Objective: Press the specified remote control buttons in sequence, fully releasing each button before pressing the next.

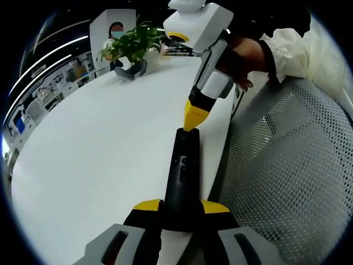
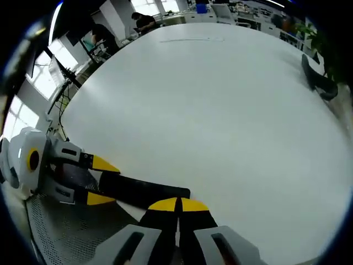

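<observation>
- the white table (image 1: 94,154) takes up most of both views, and the black remote control (image 1: 182,176) lies at its near edge, beside a grey mesh surface (image 1: 287,182) that looks like a chair.
- the remote's long axis runs straight away from the left gripper (image 1: 182,212) toward the right gripper (image 1: 191,120), so the two tools face each other along it.
- in the left gripper view the yellow-tipped jaws stand on either side of the remote's near end, clamped on it and steadying it for the press.
- in the right gripper view the same remote (image 2: 144,190) reaches from the left gripper (image 2: 98,179) across to the right gripper (image 2: 177,205), whose tips sit over its far end.
- the right gripper's jaws are together, forming a single yellow point; that point rests at or just above the top end of the remote, and actual contact cannot be told.
- judged from this, the buttons lie back along the body toward the left gripper, so the pressing point would need to come inward along the axis.
- a potted plant (image 1: 132,44) and a dark curved object (image 1: 132,70) stand well apart at the far side of the table.
</observation>
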Demonstrator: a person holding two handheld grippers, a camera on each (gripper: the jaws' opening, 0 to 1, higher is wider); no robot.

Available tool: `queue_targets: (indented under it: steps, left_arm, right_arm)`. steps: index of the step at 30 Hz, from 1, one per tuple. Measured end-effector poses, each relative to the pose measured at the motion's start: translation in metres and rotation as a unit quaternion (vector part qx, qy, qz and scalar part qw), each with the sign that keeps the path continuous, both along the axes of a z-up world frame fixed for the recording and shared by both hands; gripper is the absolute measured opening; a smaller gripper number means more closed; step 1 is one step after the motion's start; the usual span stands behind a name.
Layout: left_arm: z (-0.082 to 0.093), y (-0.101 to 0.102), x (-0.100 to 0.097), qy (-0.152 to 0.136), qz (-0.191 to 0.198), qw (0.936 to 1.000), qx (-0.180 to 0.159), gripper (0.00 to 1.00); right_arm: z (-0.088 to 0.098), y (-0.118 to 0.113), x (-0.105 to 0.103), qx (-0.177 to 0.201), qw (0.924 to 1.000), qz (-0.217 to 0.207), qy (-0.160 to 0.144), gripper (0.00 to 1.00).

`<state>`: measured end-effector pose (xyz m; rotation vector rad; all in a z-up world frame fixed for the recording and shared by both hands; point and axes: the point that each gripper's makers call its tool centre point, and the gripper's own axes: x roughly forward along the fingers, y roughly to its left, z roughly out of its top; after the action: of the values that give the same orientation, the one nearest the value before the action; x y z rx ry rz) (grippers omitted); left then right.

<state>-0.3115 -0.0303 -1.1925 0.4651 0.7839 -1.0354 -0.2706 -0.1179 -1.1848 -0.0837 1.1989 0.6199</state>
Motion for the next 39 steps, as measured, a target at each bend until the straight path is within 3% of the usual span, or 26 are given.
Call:
queue_targets:
  steps: [5,12,17,20,24,30,39]
  left_arm:
    - [0.001,0.005,-0.003,0.01,0.003,0.9999,0.003,0.25]
    - [0.0,0.004,-0.003,0.0,-0.015,0.9999,0.006,0.25]
    - [-0.001,0.0,-0.003,0.0,-0.021,0.9998,0.002,0.24]
    - [-0.001,-0.001,-0.002,0.0,-0.021,0.9998,0.001,0.24]
    - [-0.001,-0.001,-0.001,-0.001,-0.022,0.9998,0.0,0.24]
    - [-0.001,-0.002,-0.001,-0.002,-0.022,0.9997,-0.002,0.24]
    - [-0.001,-0.004,0.0,-0.003,-0.022,0.9997,-0.005,0.25]
  right_arm:
    - [0.0,0.0,0.0,0.007,0.9999,-0.012,0.005,0.0]
    - [0.002,-0.001,0.001,0.017,0.9994,-0.026,0.015,0.0]
    - [0.006,0.001,0.004,0.014,0.9997,-0.019,-0.006,0.0]
    - [0.009,0.006,0.003,0.035,0.9992,-0.021,-0.001,0.0]
    - [0.003,0.007,-0.003,0.033,0.9989,-0.02,0.026,0.0]
    - [0.002,0.009,-0.004,0.022,0.9996,-0.003,0.014,0.0]
    - [0.001,0.008,-0.004,0.037,0.9986,-0.022,0.03,0.0]
